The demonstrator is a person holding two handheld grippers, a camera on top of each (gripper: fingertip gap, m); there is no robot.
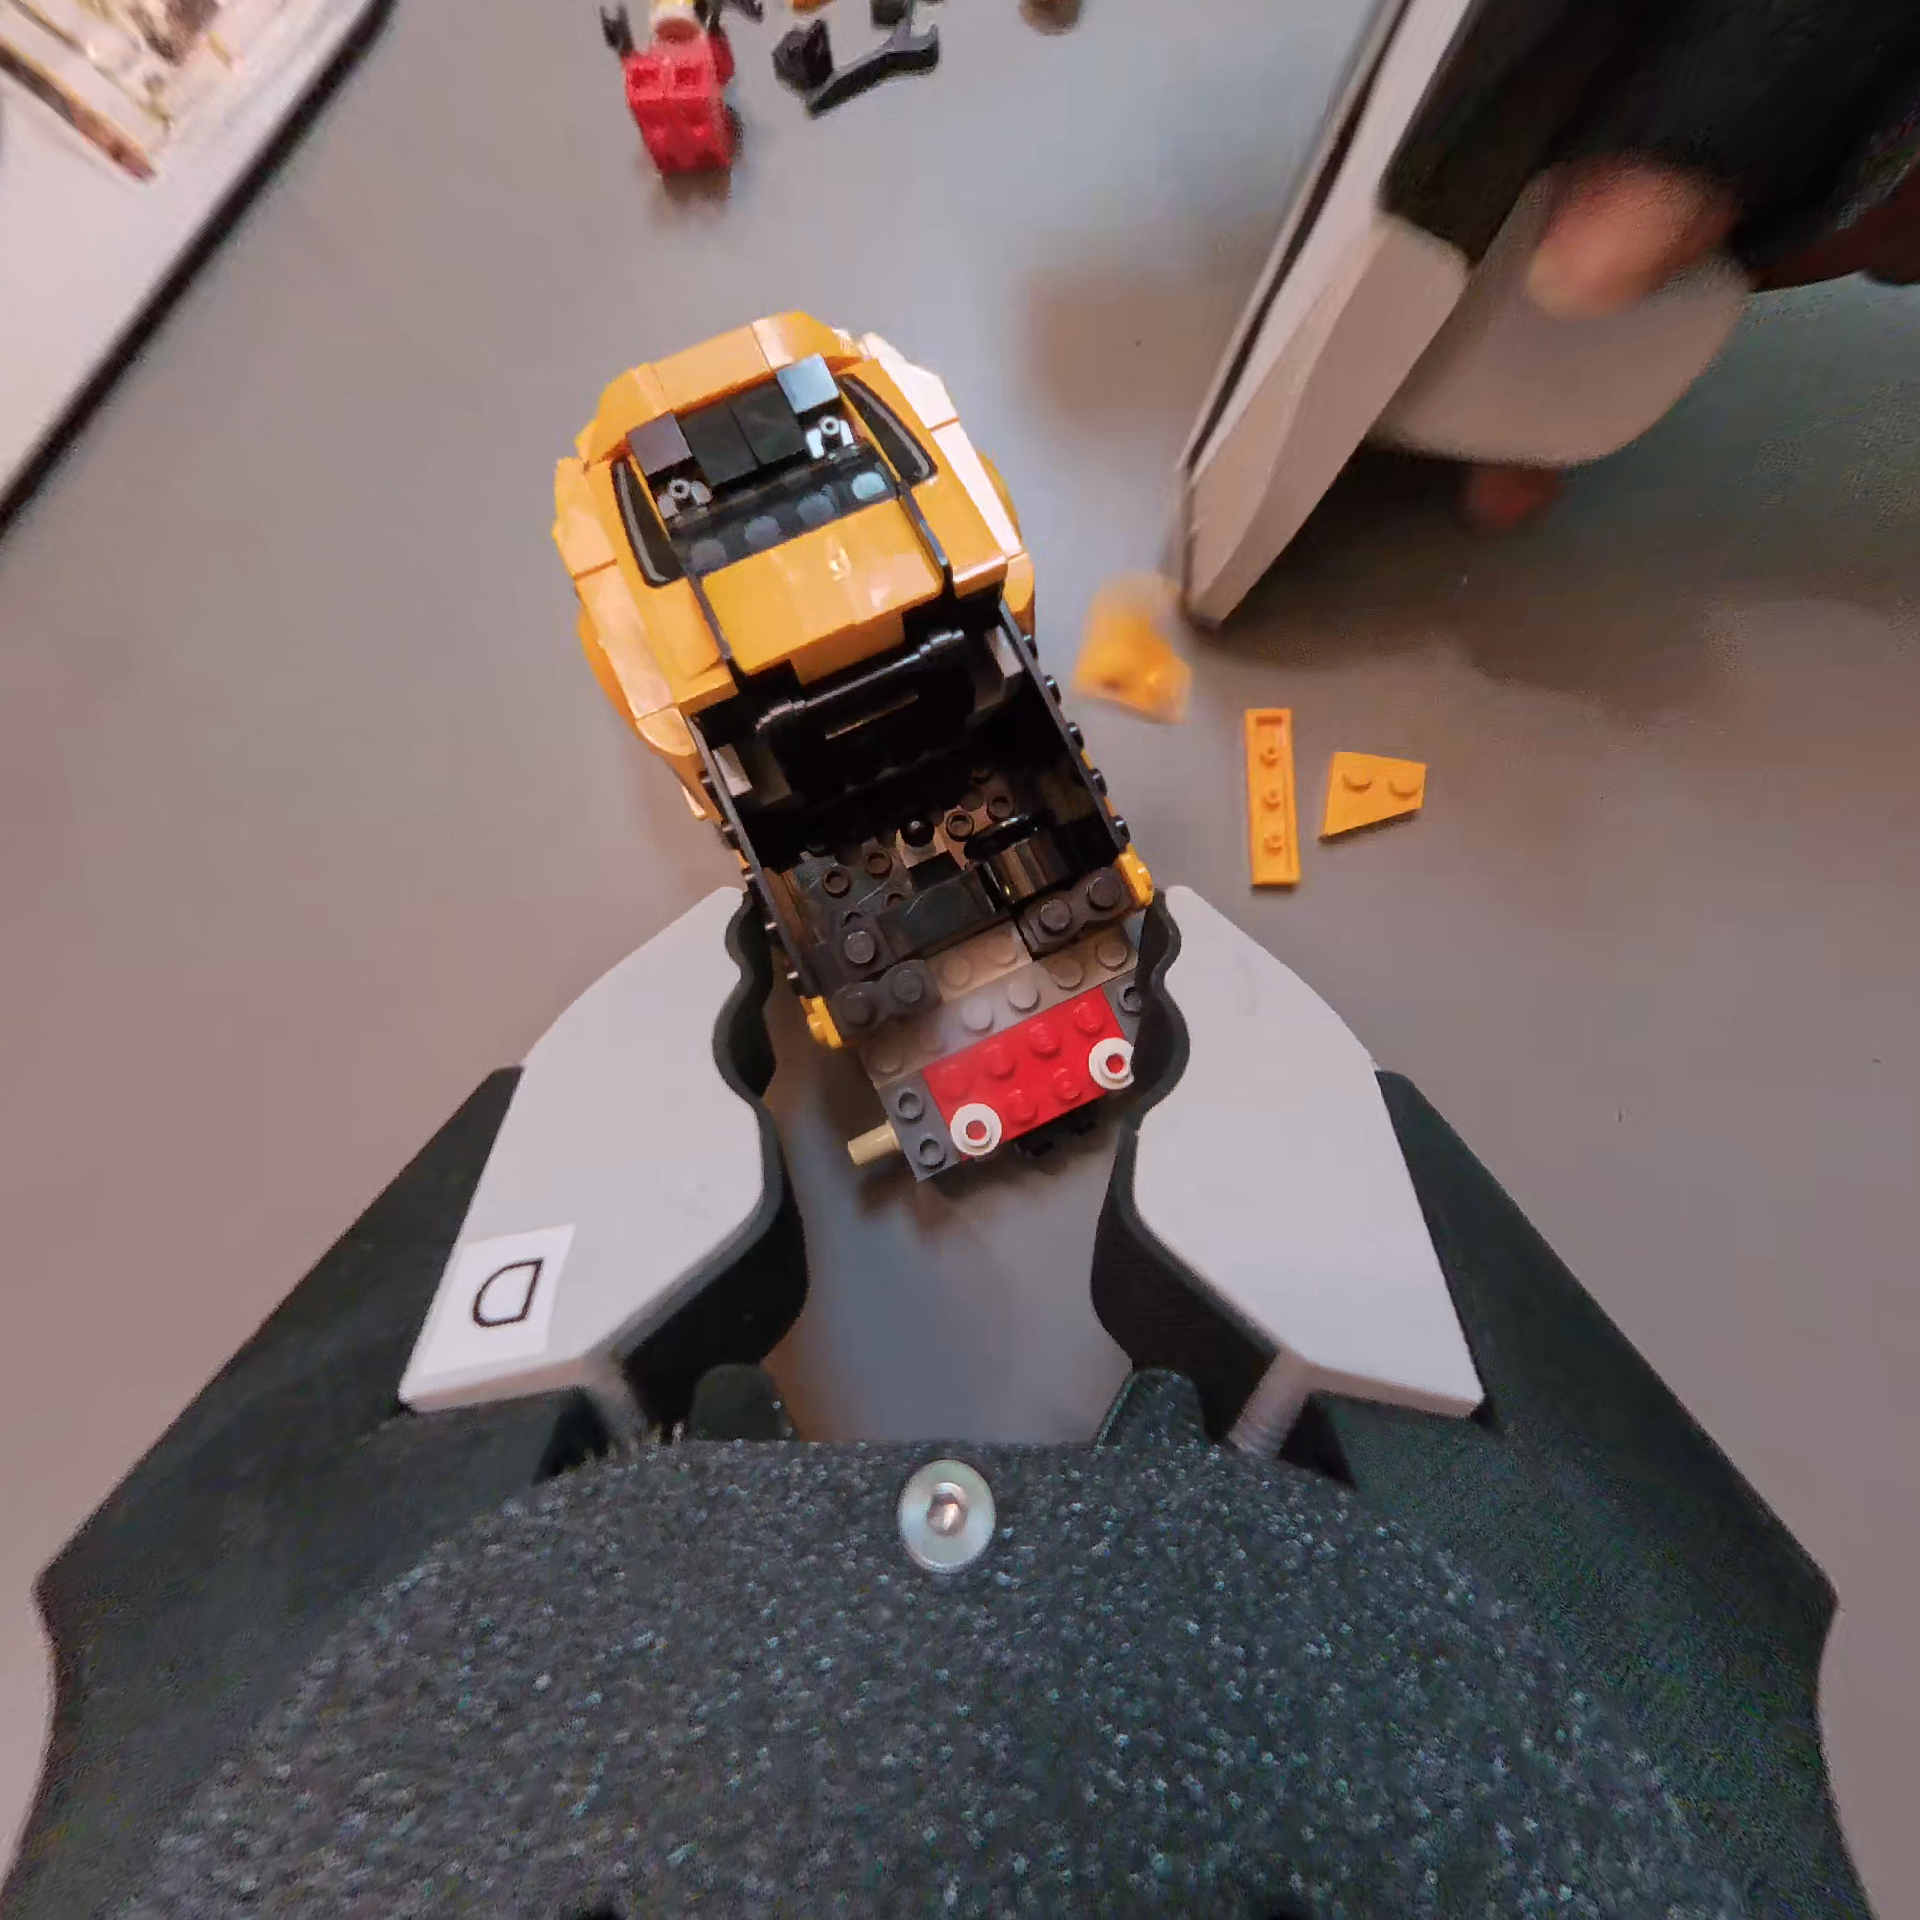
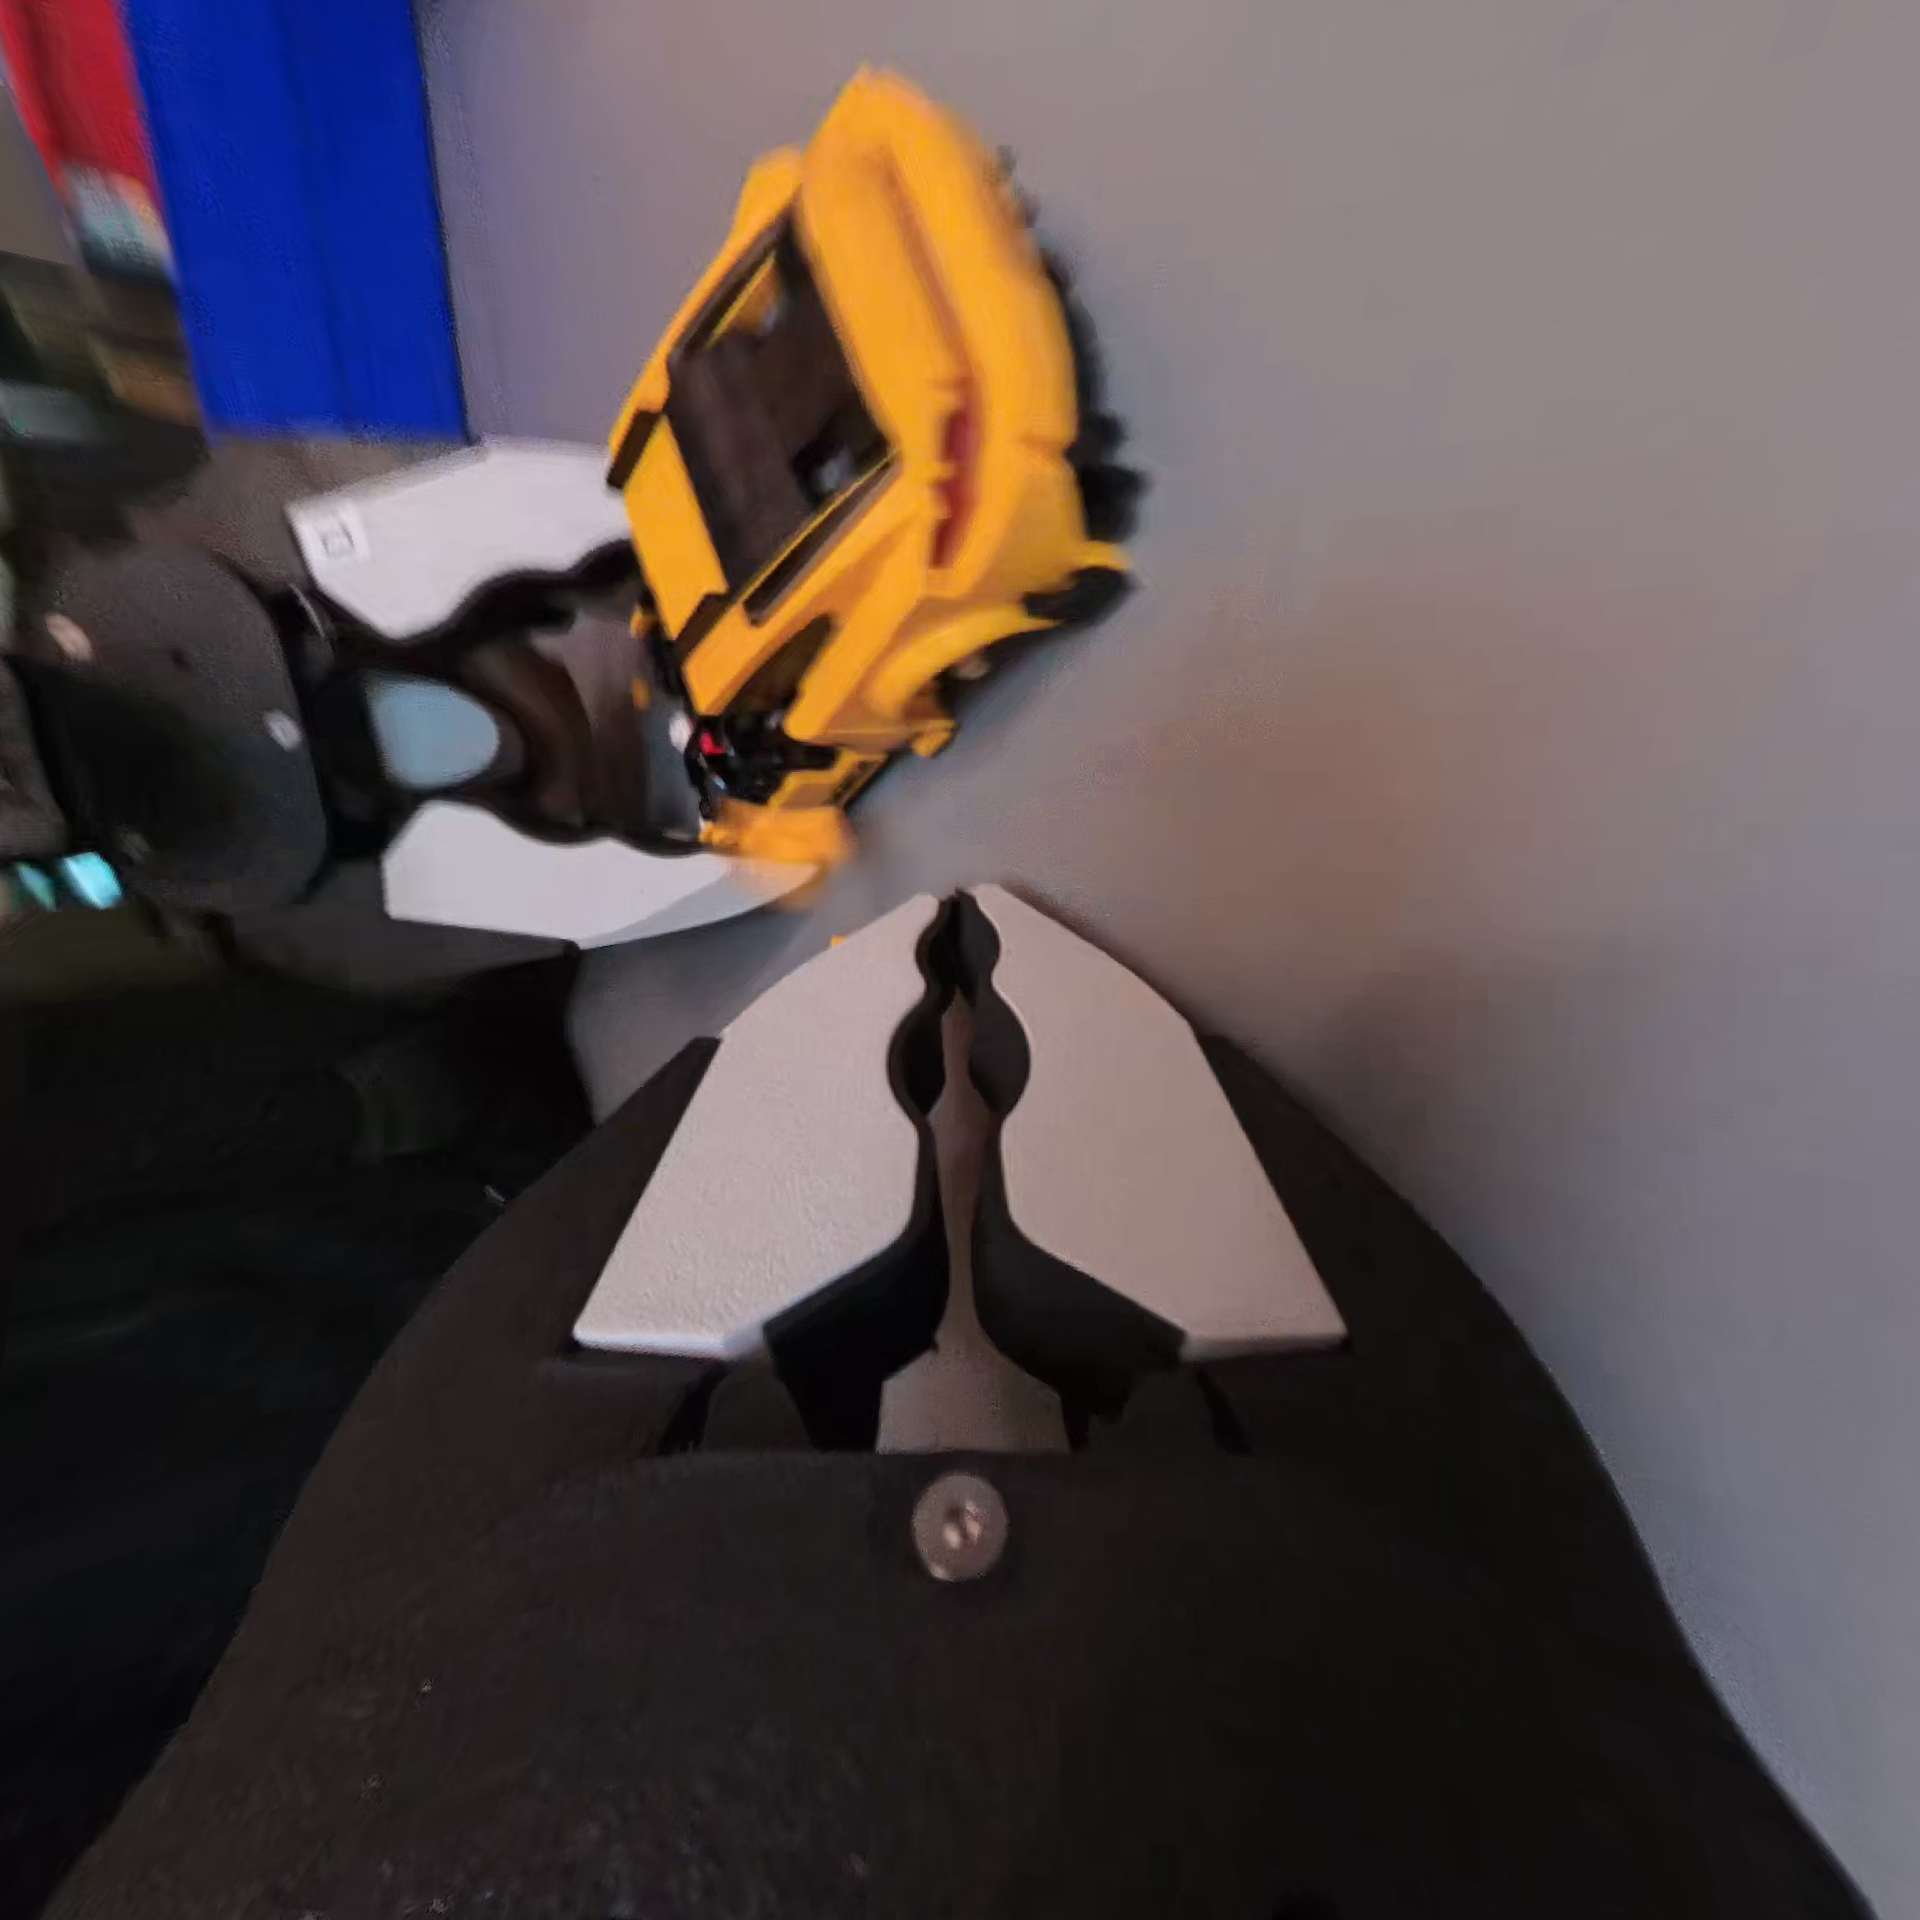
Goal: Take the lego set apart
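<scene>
Left gripper (image 1: 951, 997): jaws clamped on stripped front of yellow lego car (image 1: 800, 582).
Right gripper (image 2: 956, 904): jaws closed, seemingly empty; view blurred.
Table (image 1: 312, 831): loose orange plates (image 1: 1273, 795) beside car.

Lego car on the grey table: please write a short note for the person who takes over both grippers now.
Left gripper: shut on the lego car at its stripped end, where the red plate is bare.
Right gripper: shut, empty, beside the car.
Done: three orange pieces lie loose on the table; red and black parts lie farther off.
Left: roof, orange body and black interior are still assembled.
</scene>
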